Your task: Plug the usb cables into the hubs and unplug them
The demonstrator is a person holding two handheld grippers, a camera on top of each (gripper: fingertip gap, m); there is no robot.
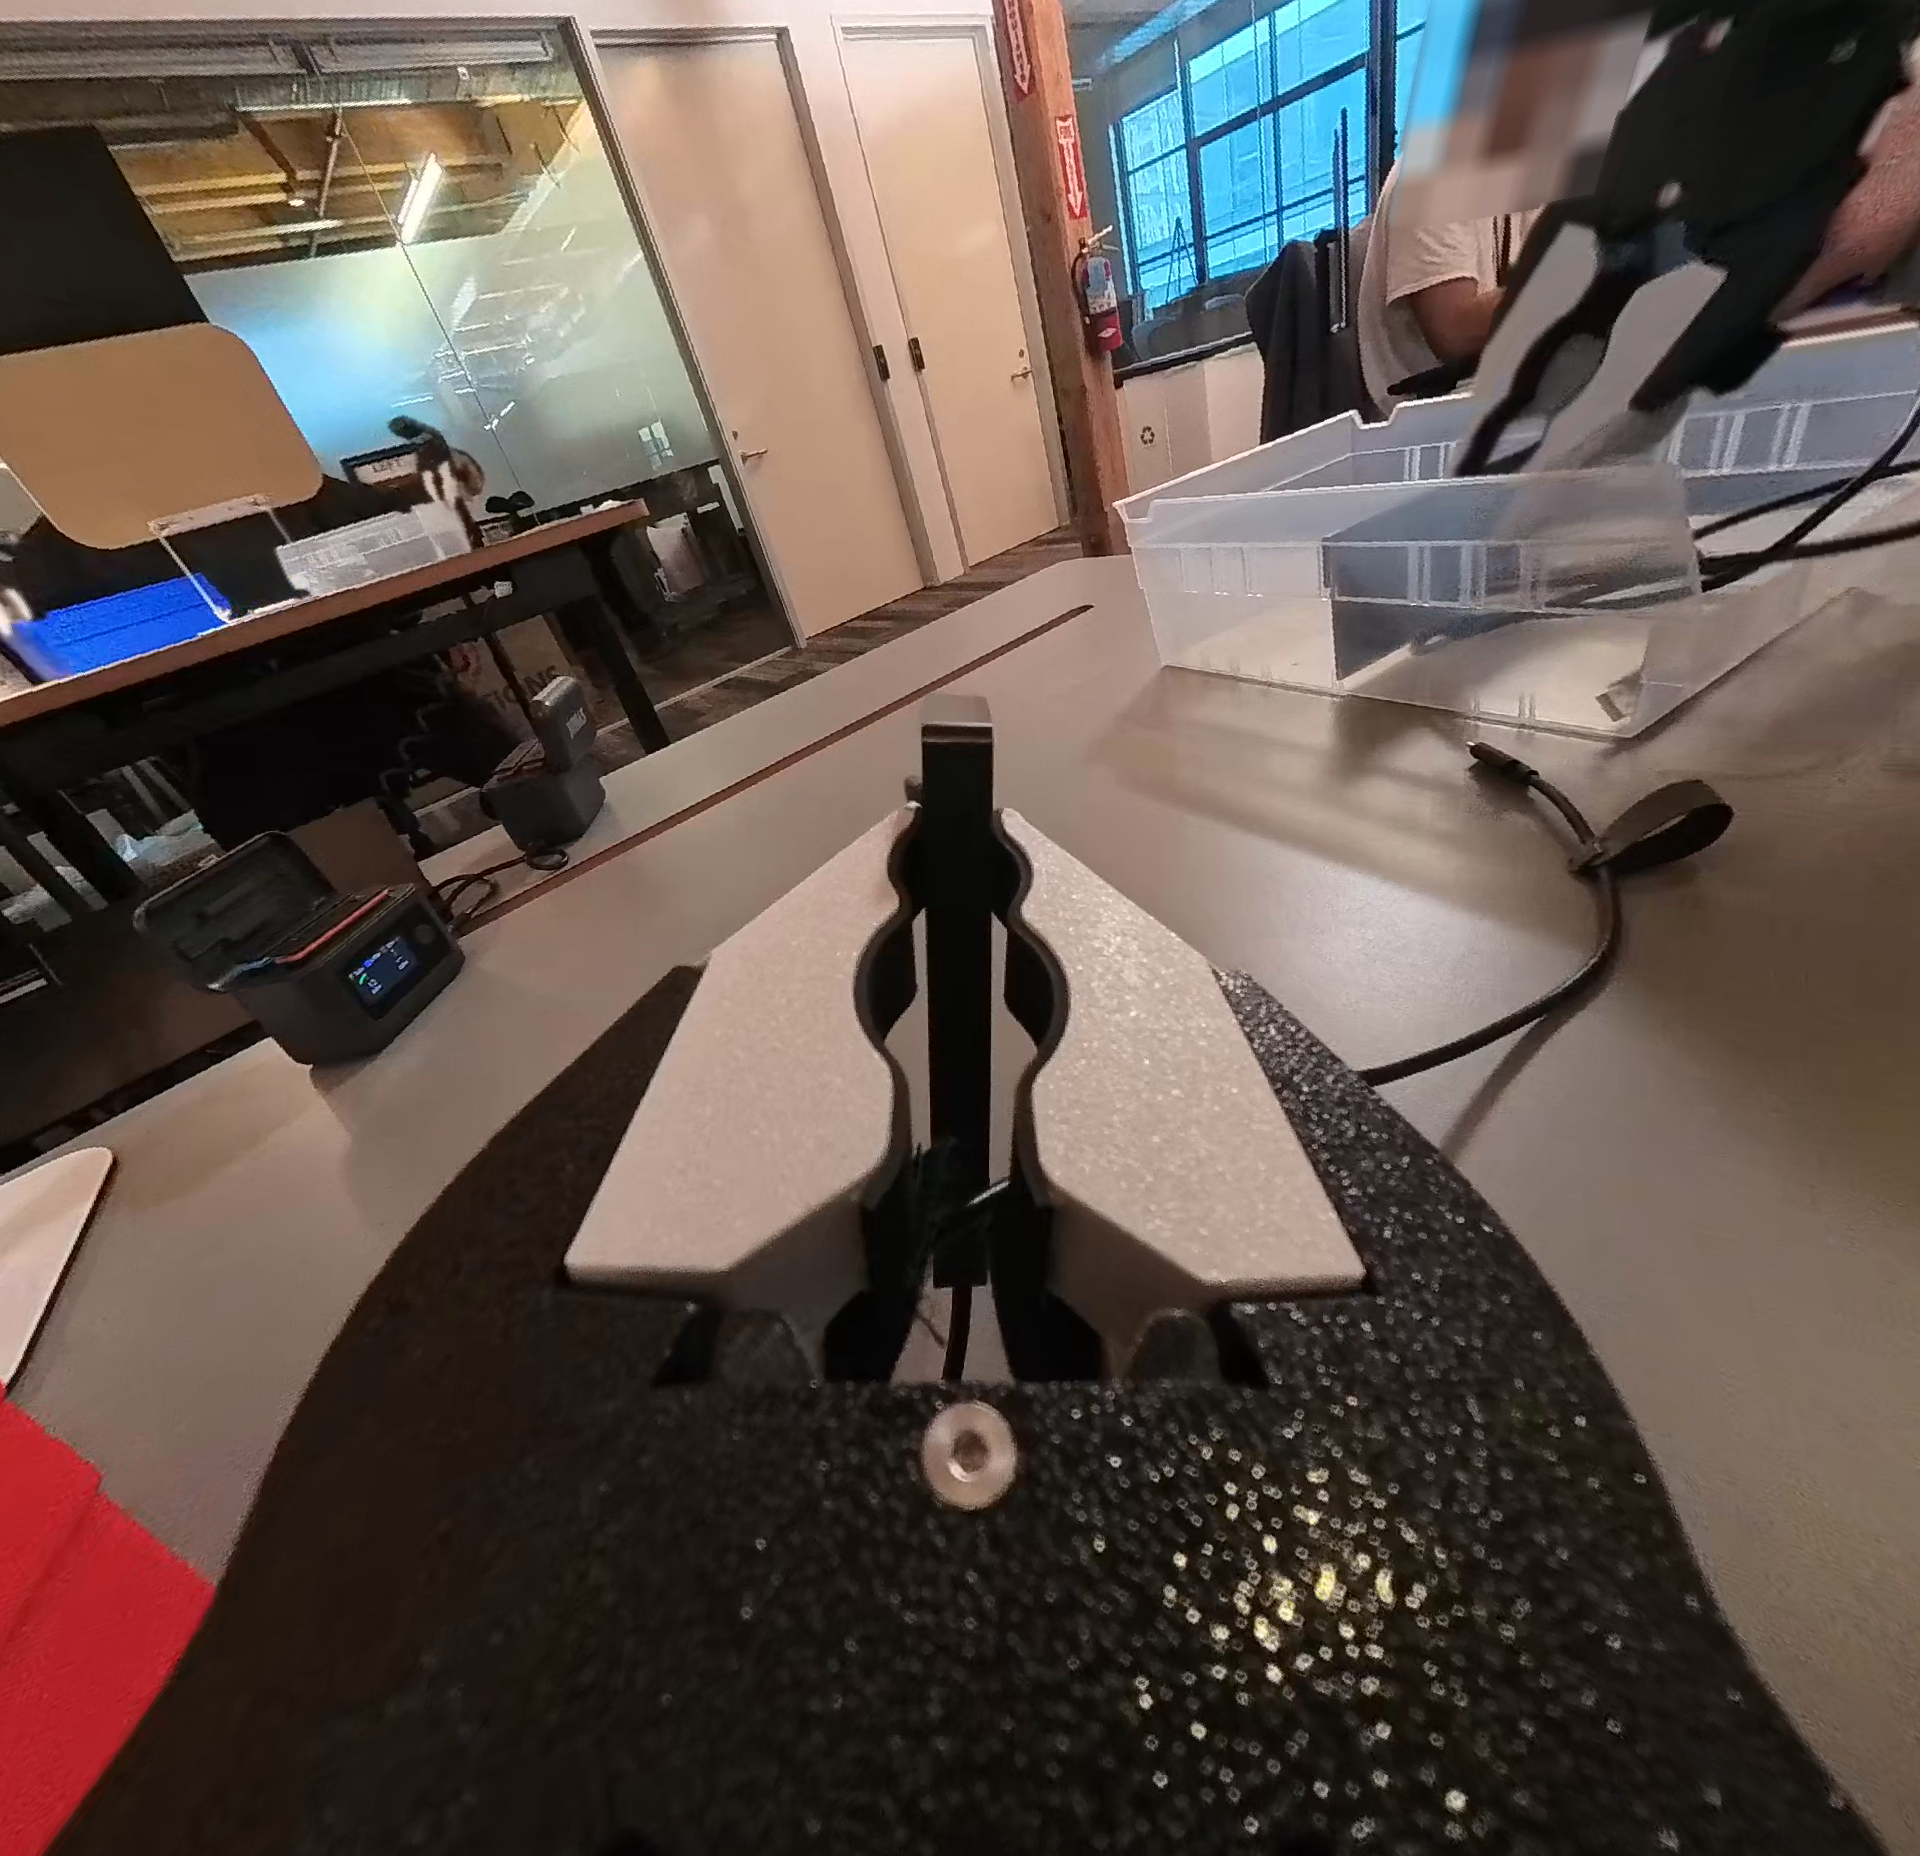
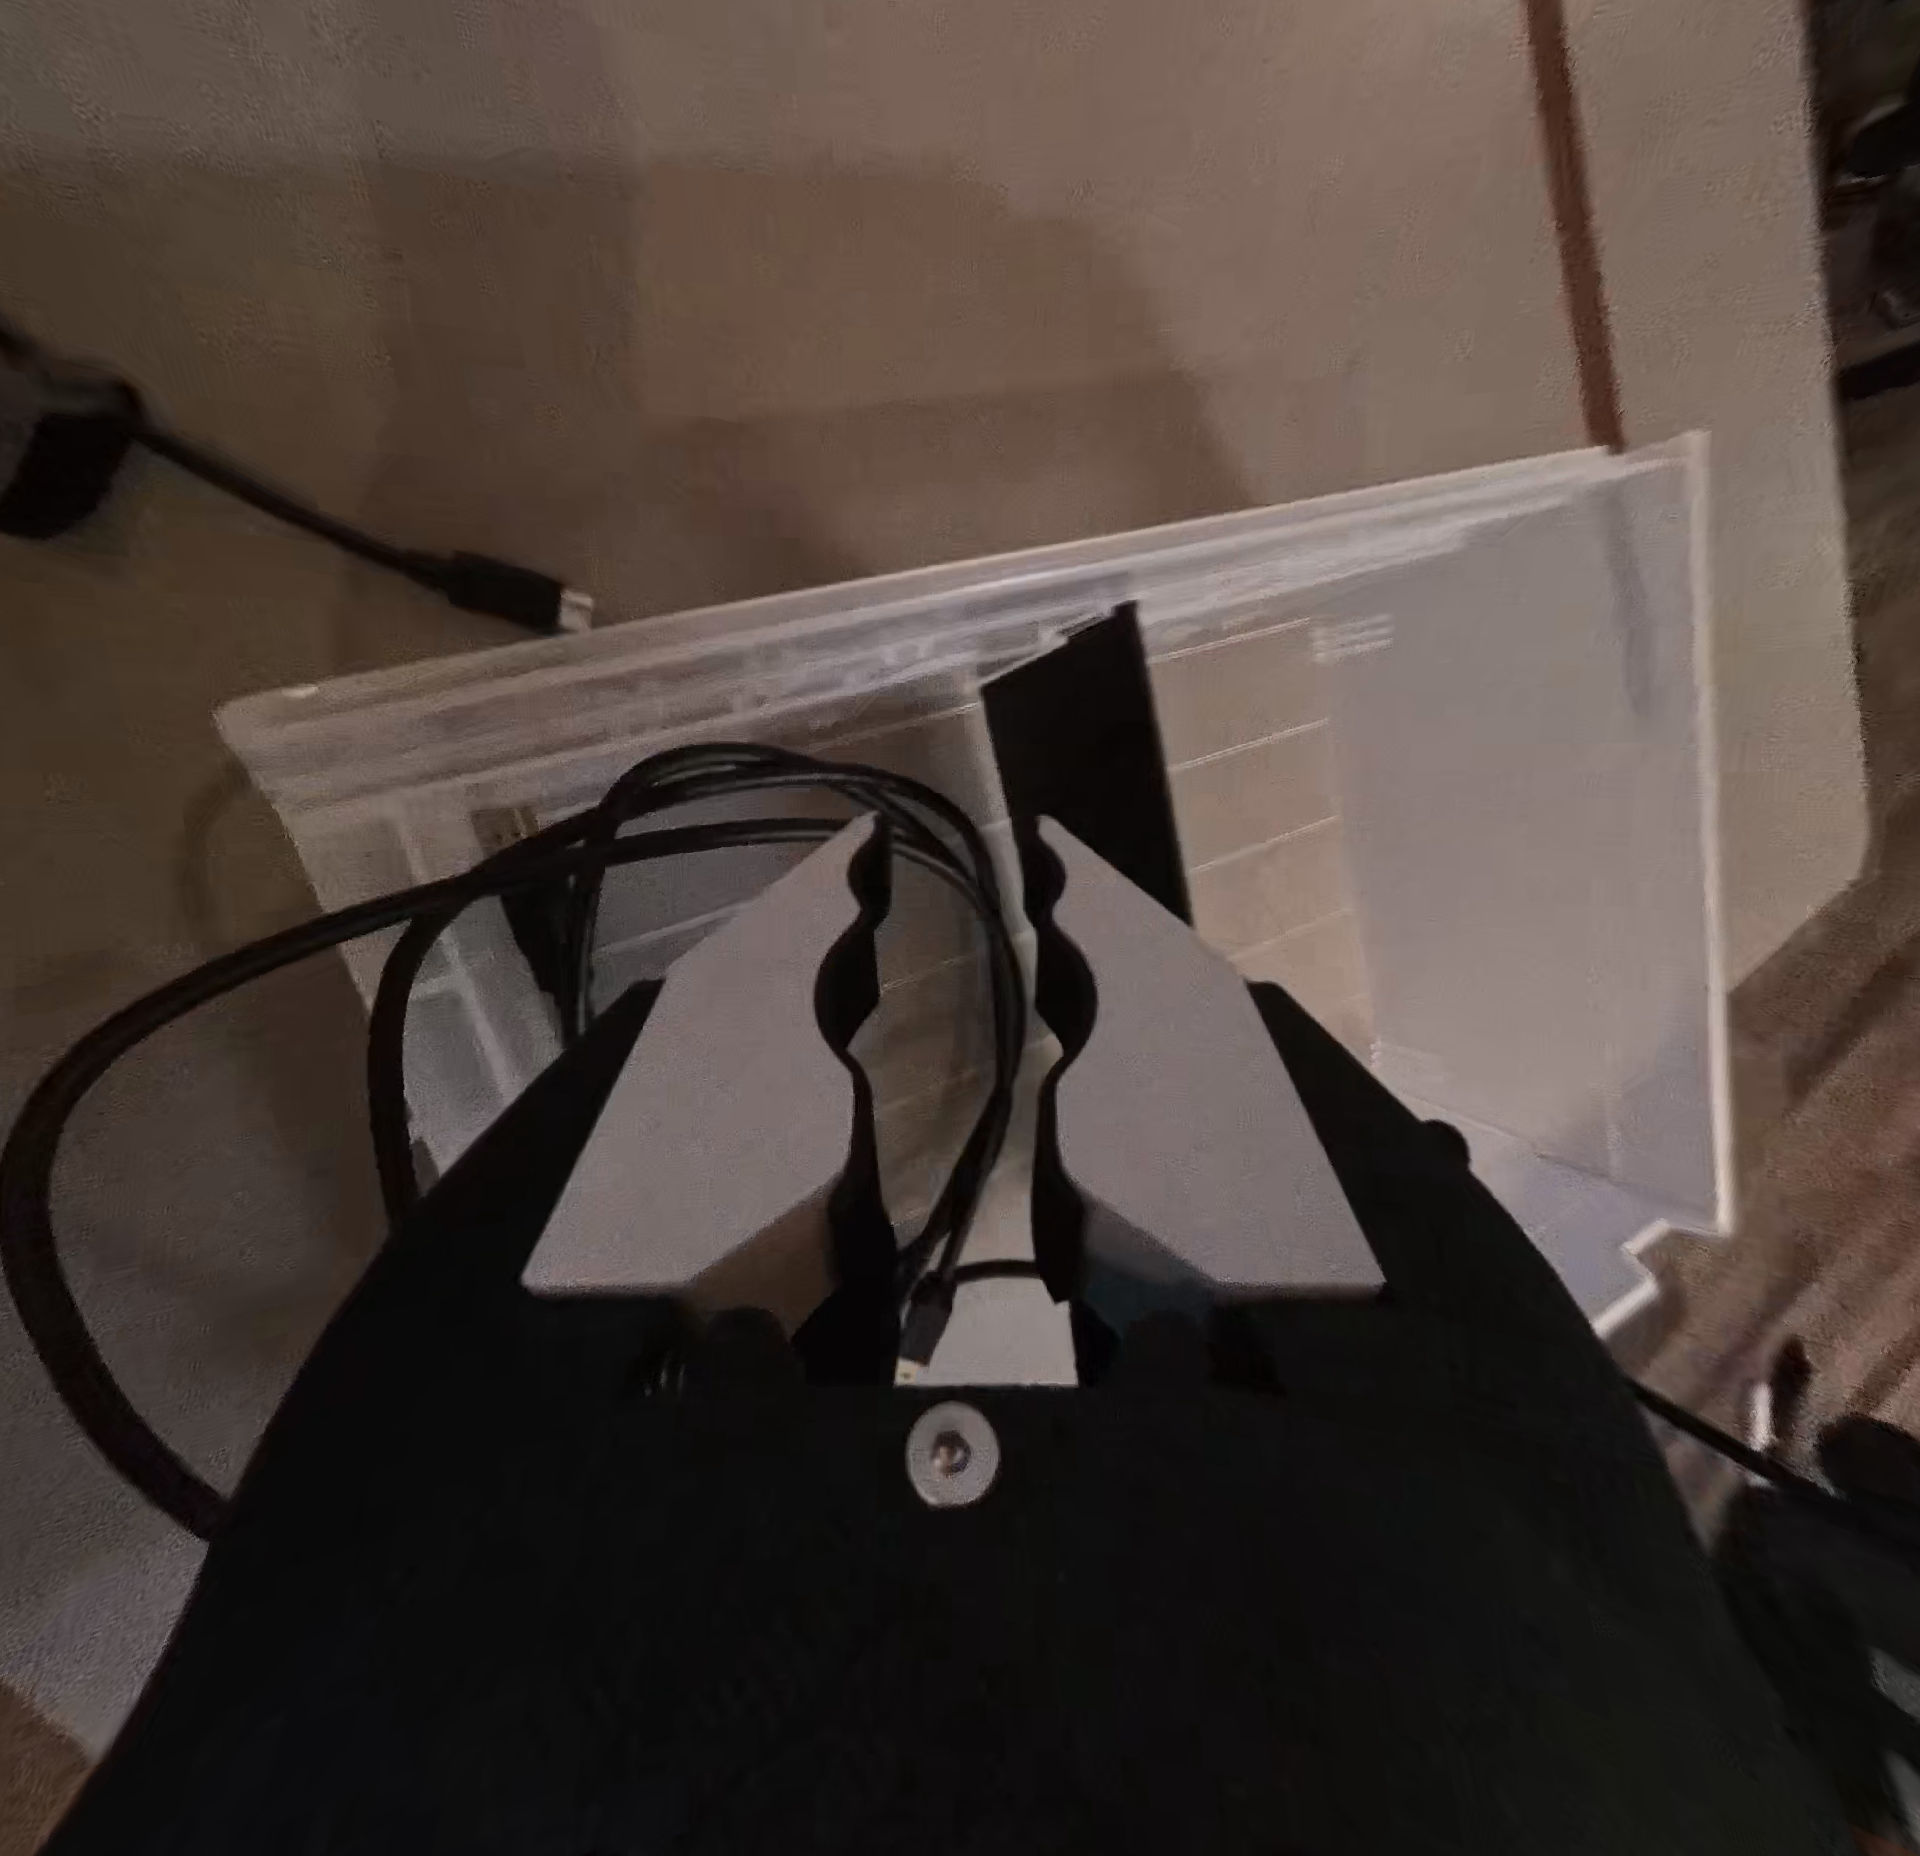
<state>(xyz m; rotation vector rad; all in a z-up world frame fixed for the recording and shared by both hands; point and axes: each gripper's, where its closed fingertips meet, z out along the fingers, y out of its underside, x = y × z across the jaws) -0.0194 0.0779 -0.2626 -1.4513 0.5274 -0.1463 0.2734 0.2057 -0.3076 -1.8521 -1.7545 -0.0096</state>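
Left gripper (image 1: 957, 819) jaws clamp hub (image 1: 958, 767); right gripper (image 2: 956, 830) jaws gape over cables (image 2: 977, 933).

glass-walled room (image 1: 436, 352) | white doors (image 1: 935, 289) | wooden post (image 1: 1049, 248) | windows (image 1: 1247, 144)

You're clamping a flat black rectangular USB hub (image 1: 957, 933) edge-on between the left gripper's fingers, with its thin cable trailing back toward the gripper body. A black USB cable with a strap loop (image 1: 1595, 902) is lying loose on the grey table, its metal plug resting free. A bundle of thin black cables (image 2: 790, 850) is looping inside the clear plastic bin, passing between the right gripper's parted fingers, beside a black slab-shaped hub (image 2: 1086, 757) standing tilted in the bin.
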